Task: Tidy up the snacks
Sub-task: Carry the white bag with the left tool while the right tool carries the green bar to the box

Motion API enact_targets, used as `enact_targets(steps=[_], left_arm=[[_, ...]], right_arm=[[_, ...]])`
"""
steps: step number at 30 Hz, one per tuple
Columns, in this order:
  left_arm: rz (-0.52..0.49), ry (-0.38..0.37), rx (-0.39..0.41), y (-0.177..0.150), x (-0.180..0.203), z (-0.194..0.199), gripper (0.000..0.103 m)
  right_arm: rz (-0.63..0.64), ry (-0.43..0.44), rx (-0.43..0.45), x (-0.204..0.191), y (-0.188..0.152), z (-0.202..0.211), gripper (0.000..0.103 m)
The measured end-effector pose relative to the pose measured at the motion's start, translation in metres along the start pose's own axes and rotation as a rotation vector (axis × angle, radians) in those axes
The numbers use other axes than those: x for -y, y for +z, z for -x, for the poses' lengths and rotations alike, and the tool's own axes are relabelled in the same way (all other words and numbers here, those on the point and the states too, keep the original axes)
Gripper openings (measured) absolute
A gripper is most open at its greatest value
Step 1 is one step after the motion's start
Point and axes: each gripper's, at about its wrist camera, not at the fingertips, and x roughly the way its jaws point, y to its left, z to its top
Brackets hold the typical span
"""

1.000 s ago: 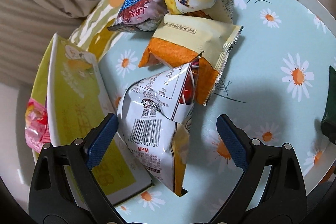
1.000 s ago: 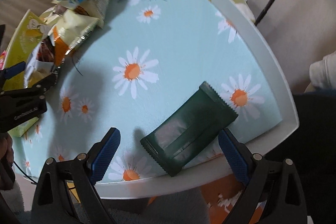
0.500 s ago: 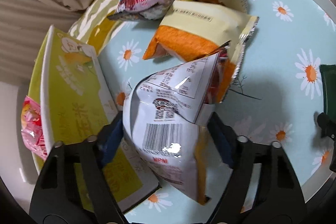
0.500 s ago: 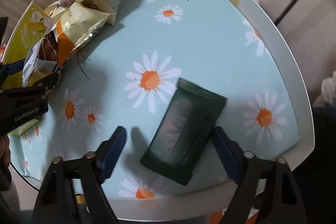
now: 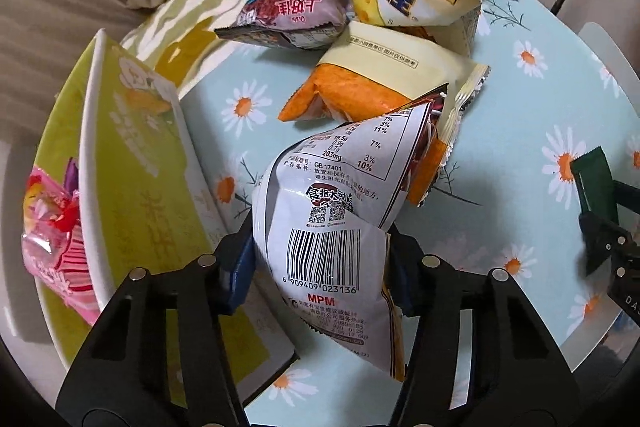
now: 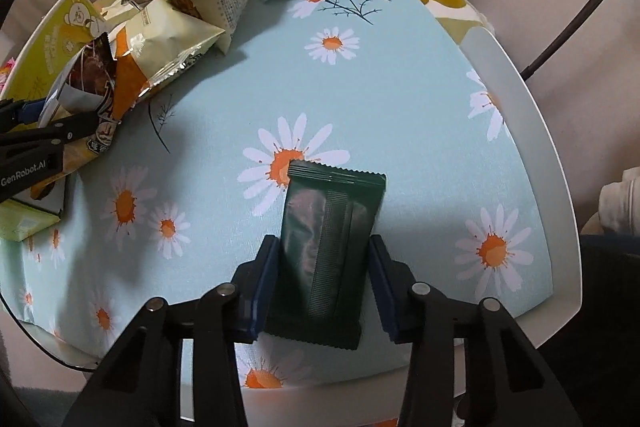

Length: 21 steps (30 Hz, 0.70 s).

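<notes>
On a daisy-print table (image 6: 400, 75), the left gripper (image 5: 320, 267) squeezes a white snack bag (image 5: 332, 227) while the right gripper's (image 6: 324, 287) jaws are closing on a dark green packet (image 6: 328, 247), seemingly for sorting.

surface: round table (image 6: 532, 155) | cover: daisy cloth (image 6: 360, 99) | on it: snack bags (image 5: 384, 7), green packet (image 6: 332, 227)
</notes>
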Motion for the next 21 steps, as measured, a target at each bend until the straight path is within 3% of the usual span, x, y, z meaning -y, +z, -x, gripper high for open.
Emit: enact_targets(steps=[13, 21], left_arm=[[0.080, -0.023, 0.118, -0.008, 0.006, 0.067, 0.051], [0.227, -0.041, 0.215, -0.035, -0.005, 0.133, 0.051]], right_arm=[[0.037, 0.069, 0.099, -0.001, 0.017, 0.029, 0.040], [0.152, 0.120, 0.208, -0.014, 0.030, 0.070, 0.040]])
